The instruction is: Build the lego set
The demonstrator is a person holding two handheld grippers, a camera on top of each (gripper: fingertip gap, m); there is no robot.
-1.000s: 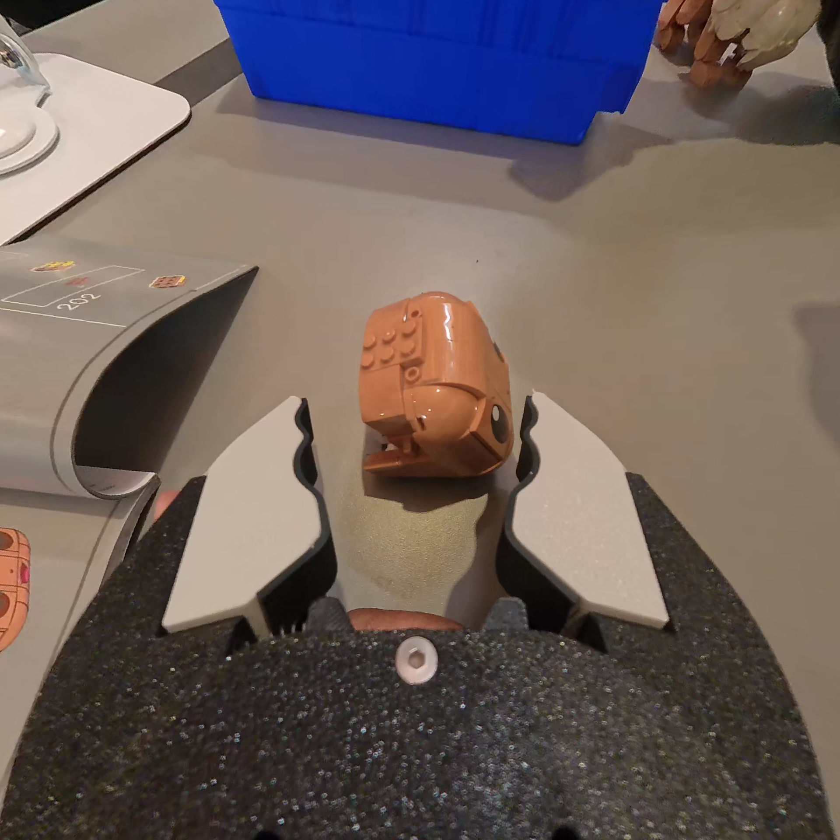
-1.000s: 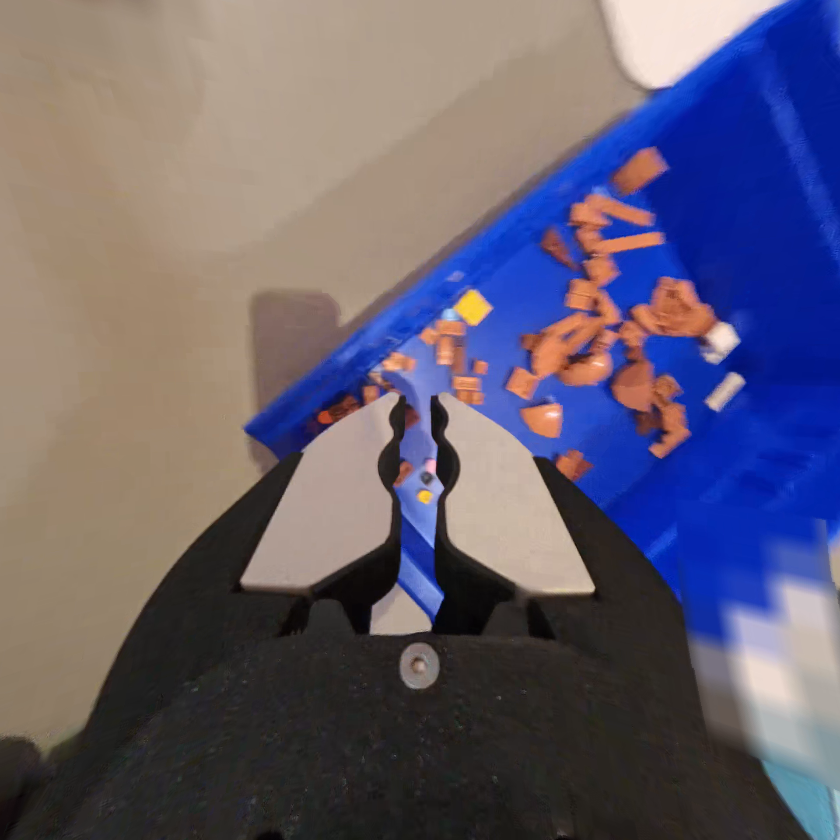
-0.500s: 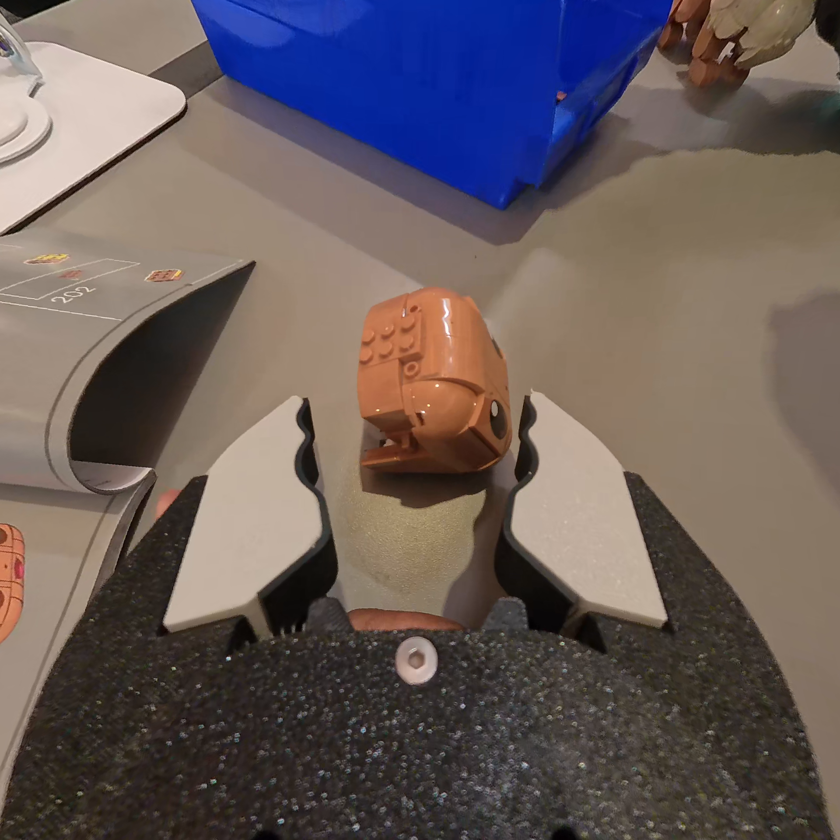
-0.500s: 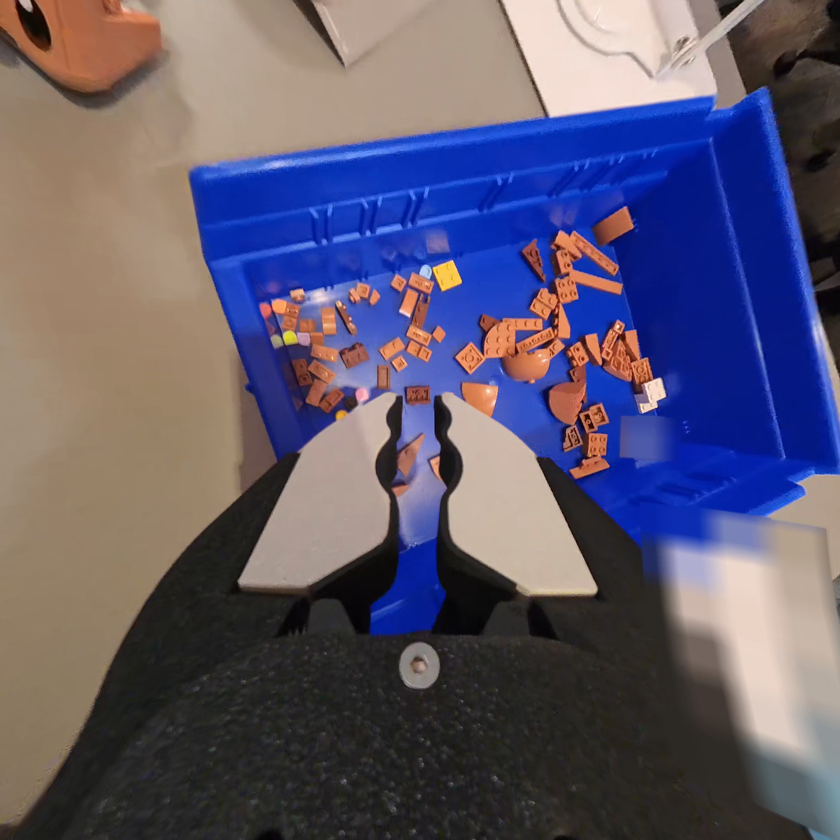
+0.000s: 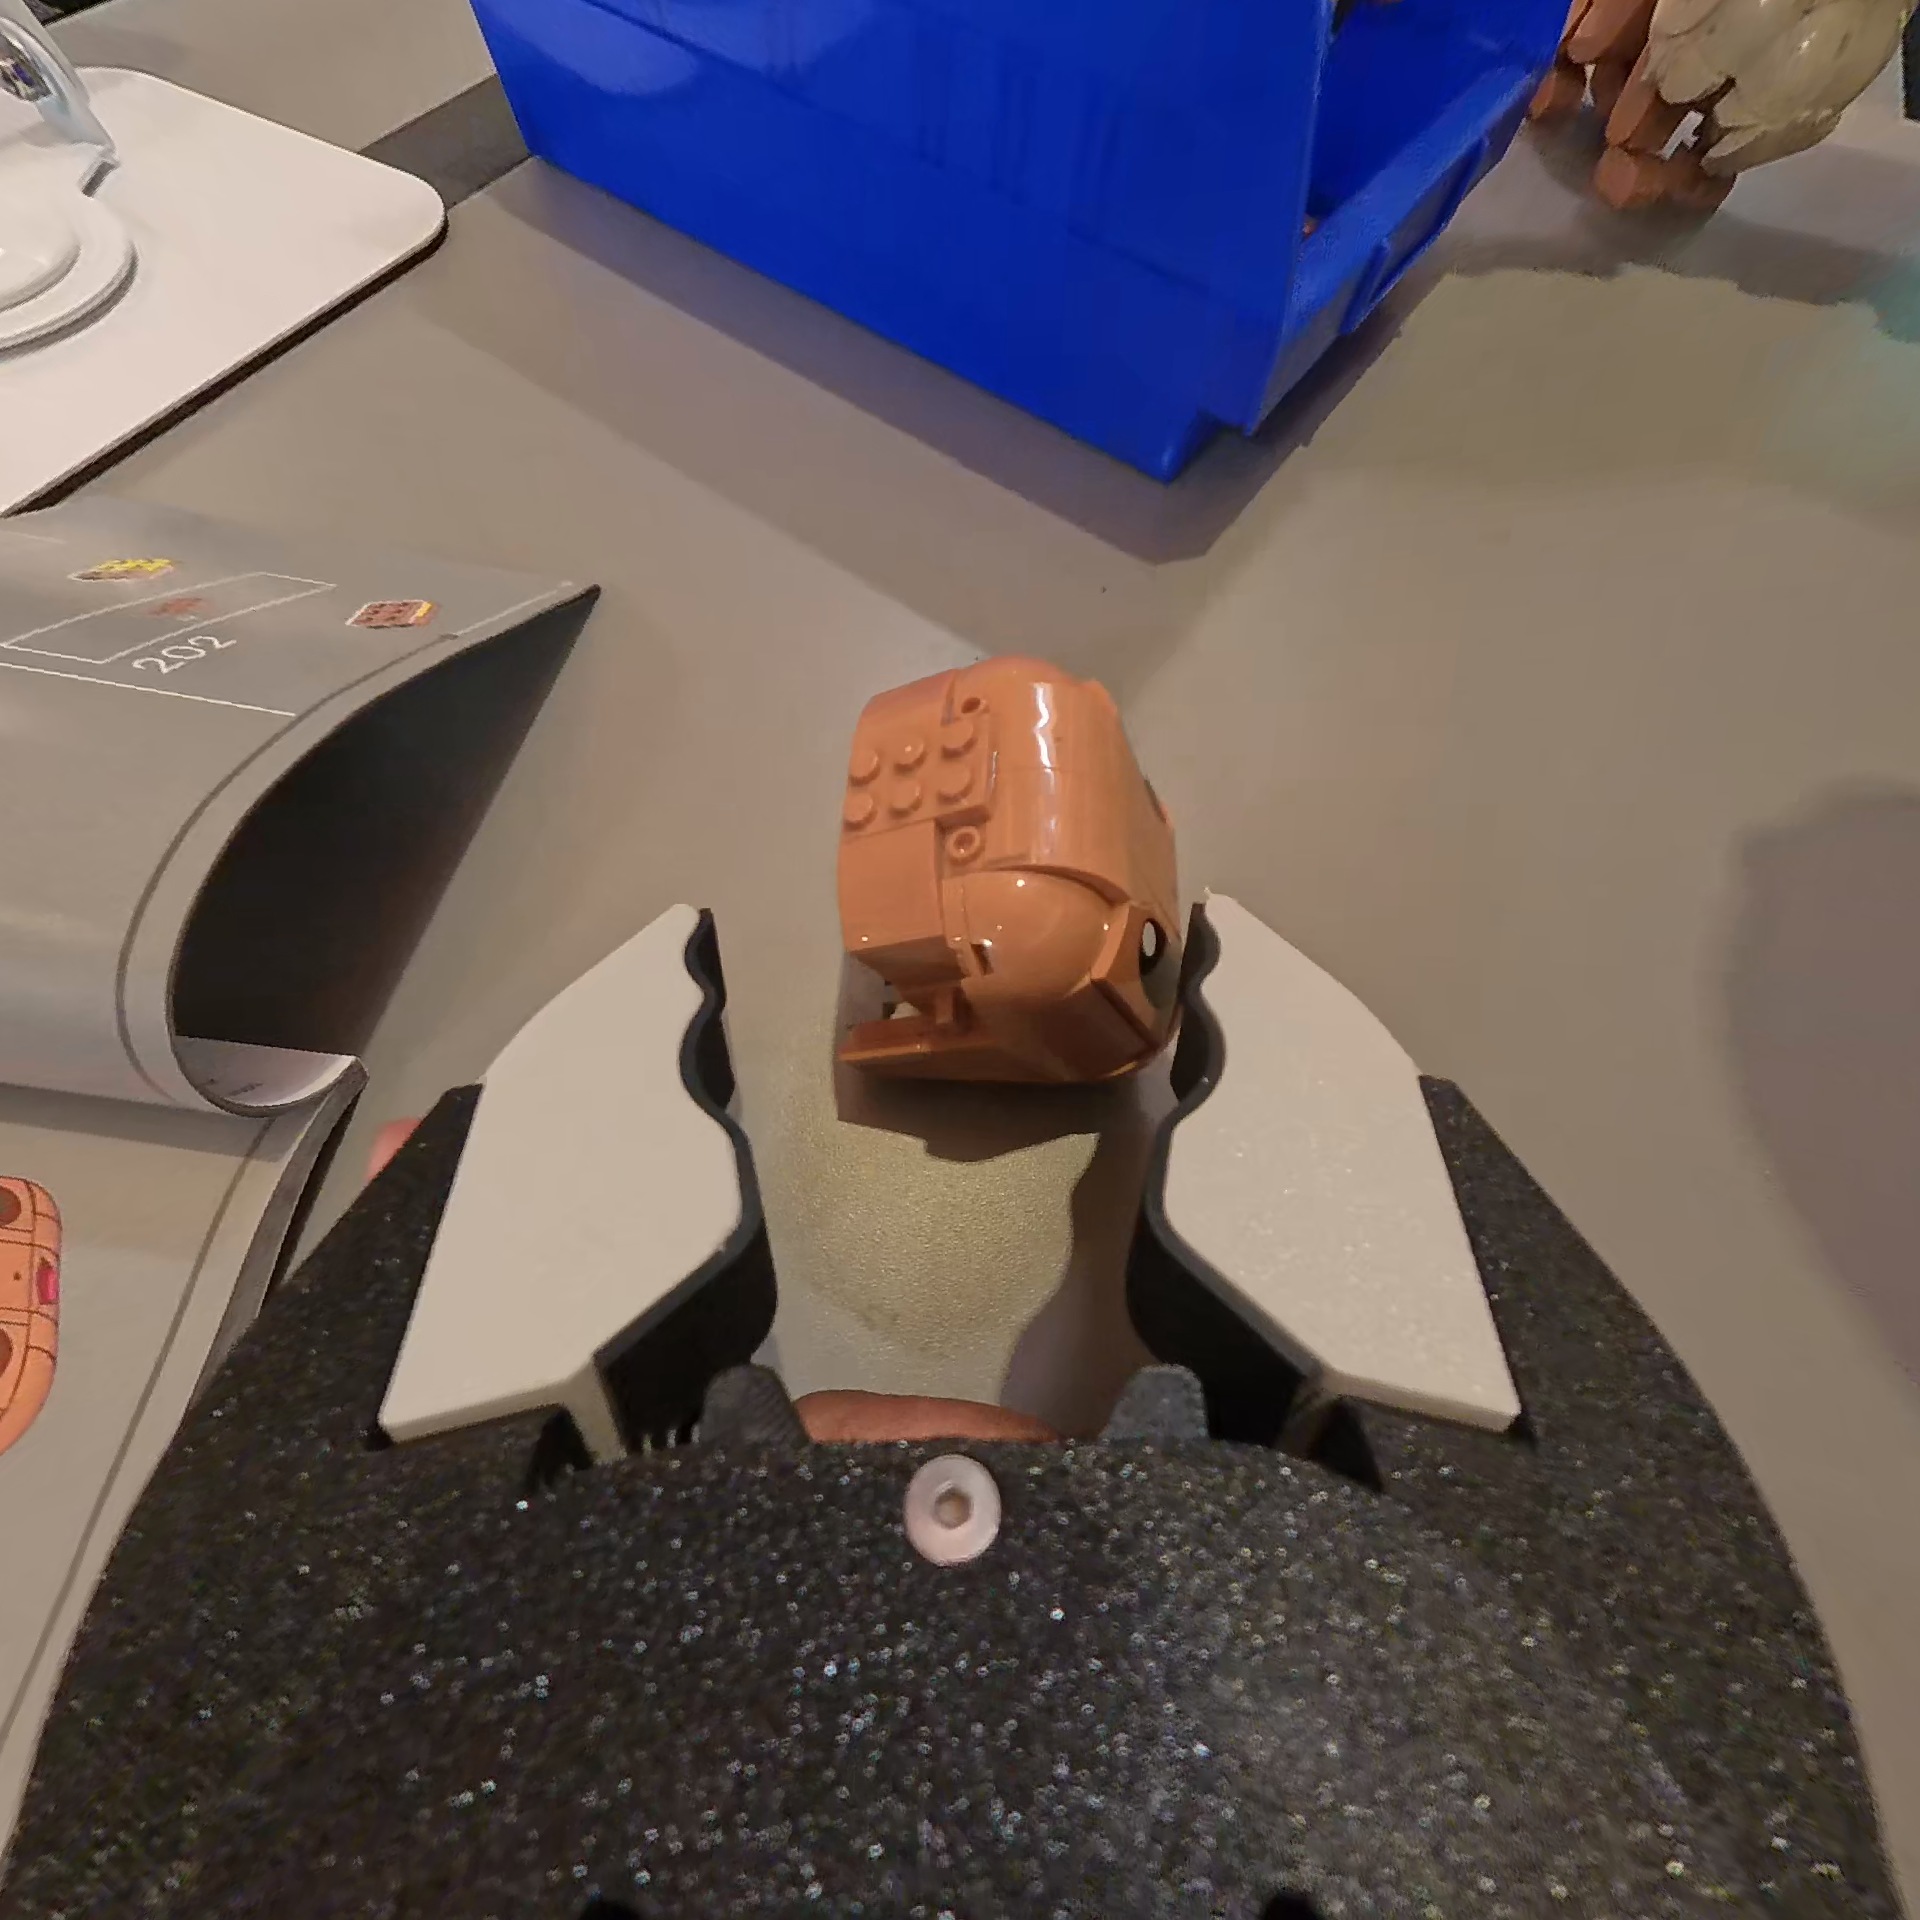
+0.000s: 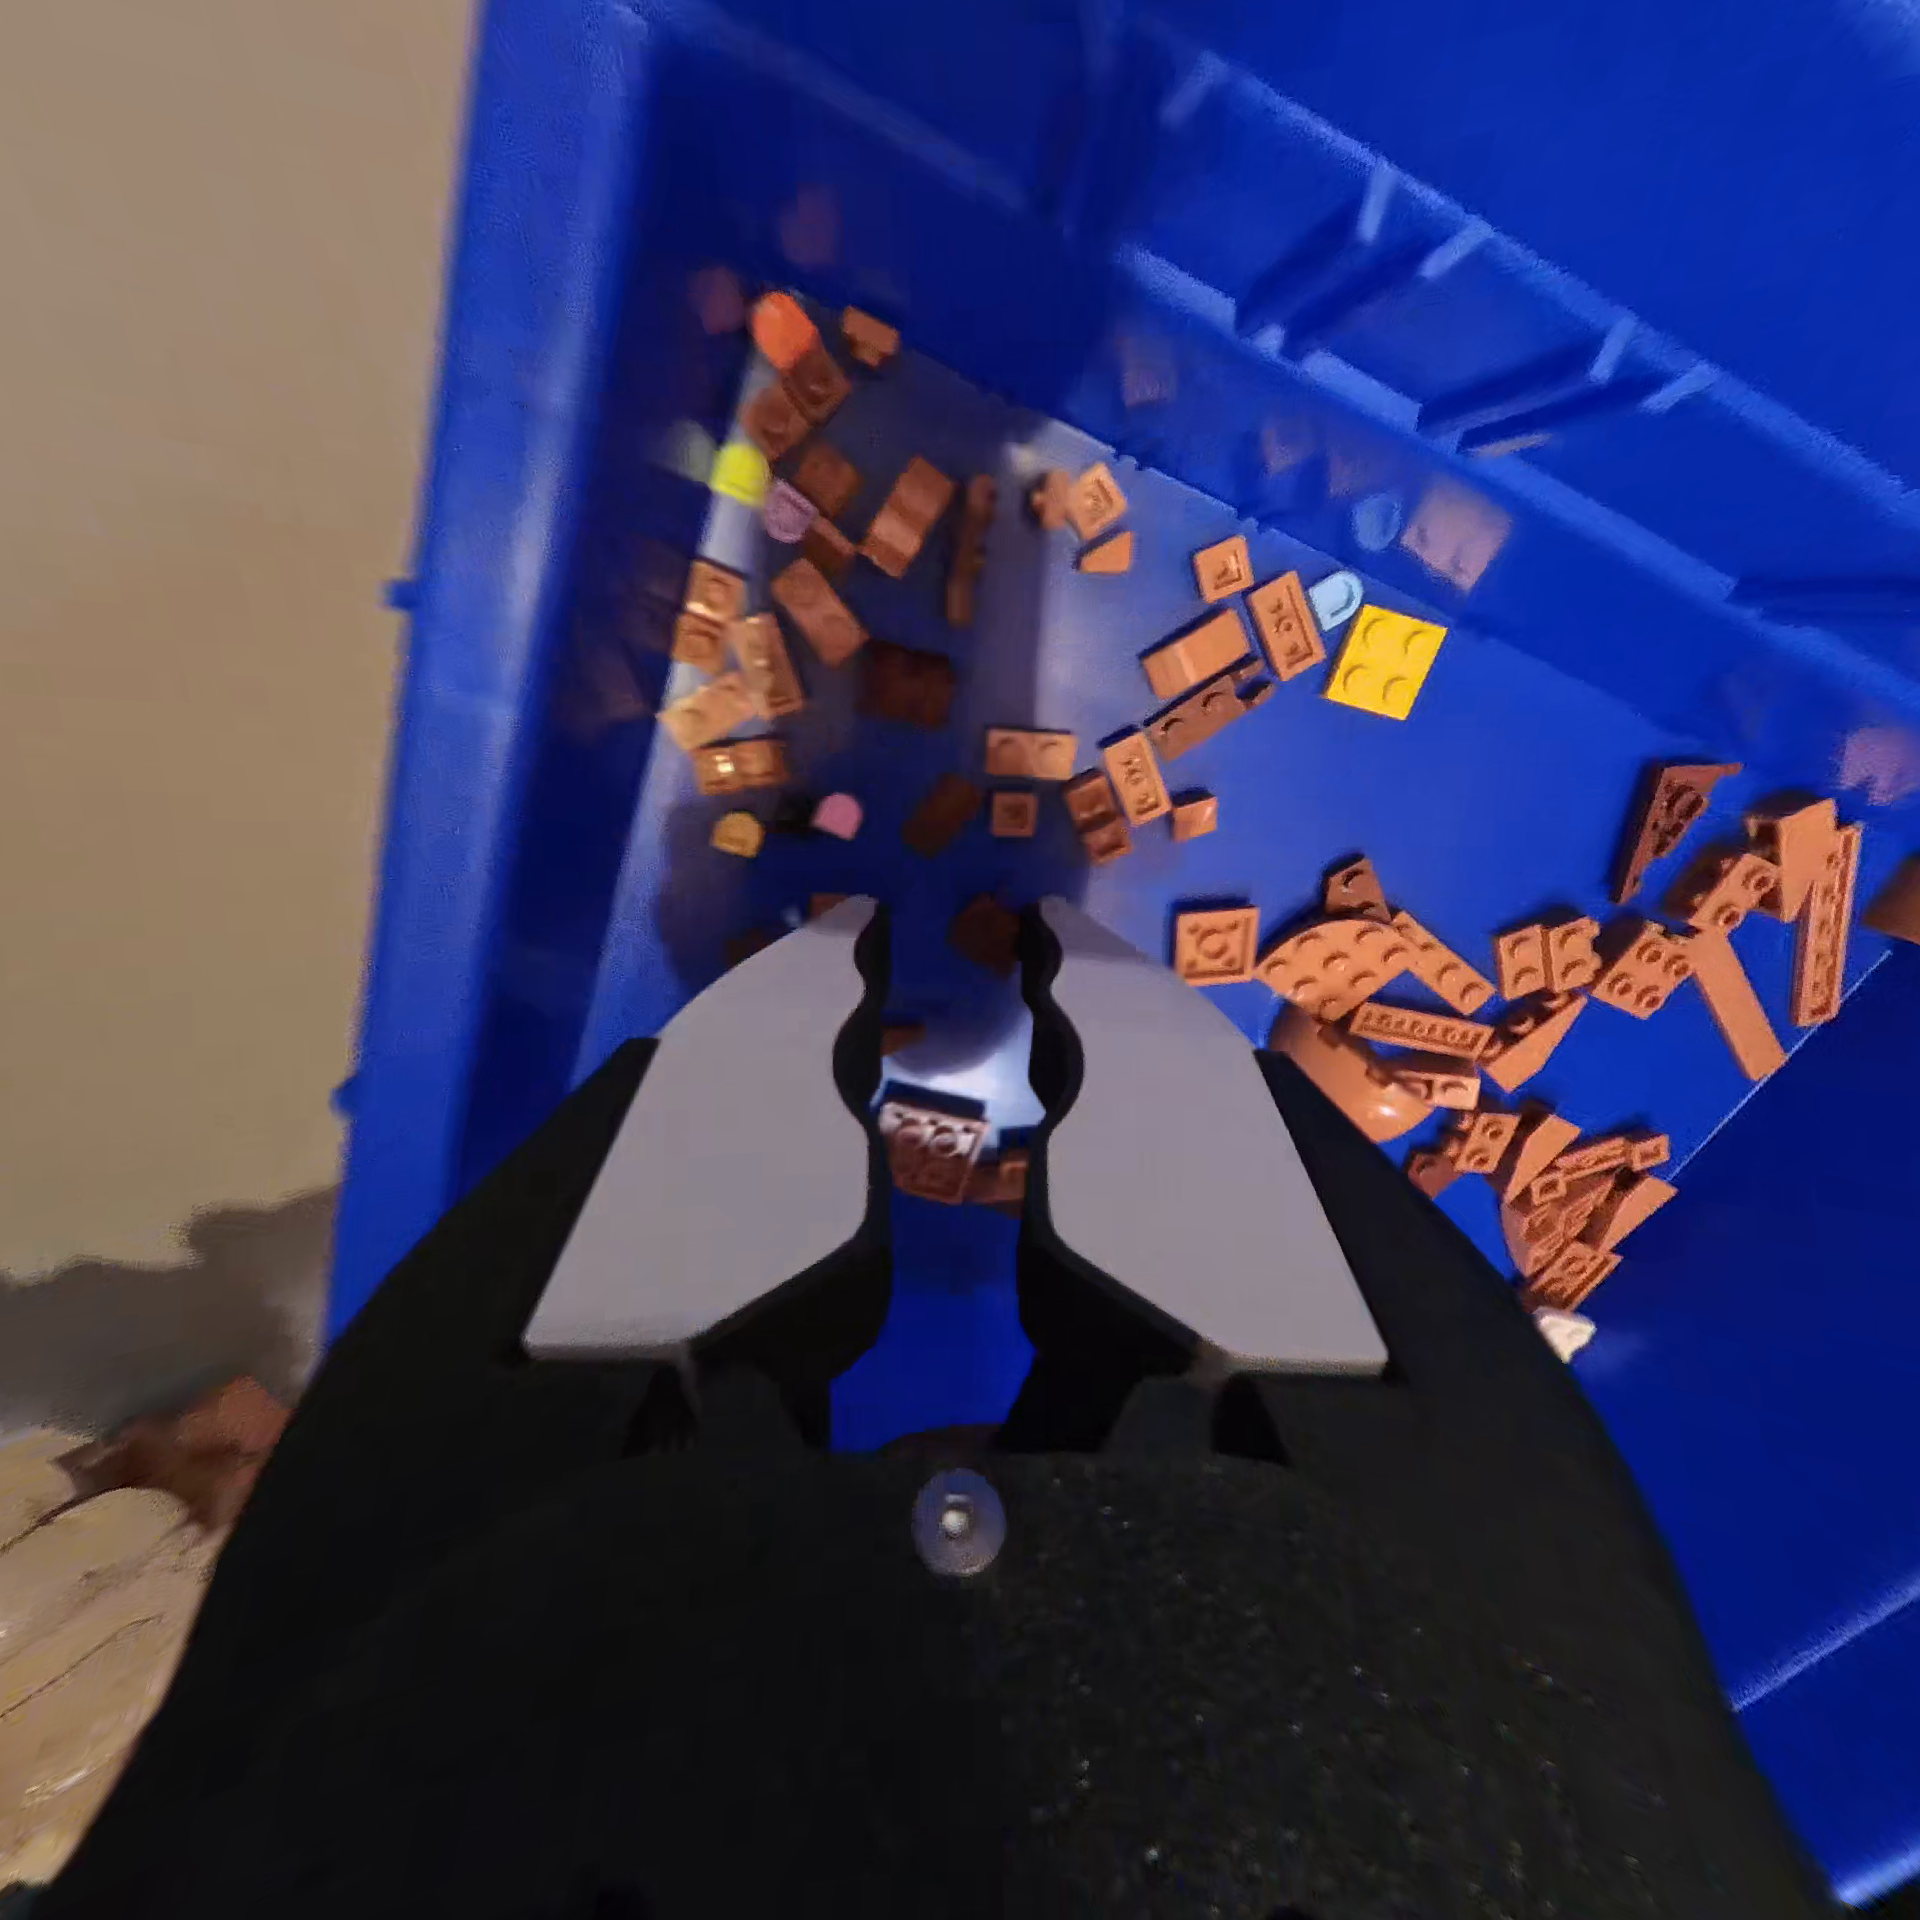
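Note:
A tan-brown lego head assembly [image 5: 997, 862] lies on the grey table, studs facing up-left. My left gripper [image 5: 945, 912] is open and empty; its fingertips sit on either side of the head's near end, the right one close to it. My right gripper [image 6: 956, 914] hangs low inside the blue bin [image 6: 540, 520], jaws a narrow gap apart, holding nothing. Under it lie several loose brown pieces [image 6: 1340, 961], a yellow square plate [image 6: 1387, 660] and small coloured round pieces [image 6: 740, 473]. The view is motion-blurred.
The blue bin [image 5: 987, 177] stands at the far side of the table. An open instruction booklet [image 5: 208, 727] lies left of the head. A white tray [image 5: 260, 239] is at far left. A brown and cream built model [image 5: 1704, 94] stands at far right. The tips of one gripper are about 25 centimeters away from the tips of the other. From my right tips it is roughly 7 centimeters to the yellow square plate [image 6: 1387, 660]; from my left, 25 centimeters.
My right gripper has dropped lower into the bin, turned, and its jaws have parted a little. The bin has shifted and turned in the left wrist view. My left gripper has stayed put.

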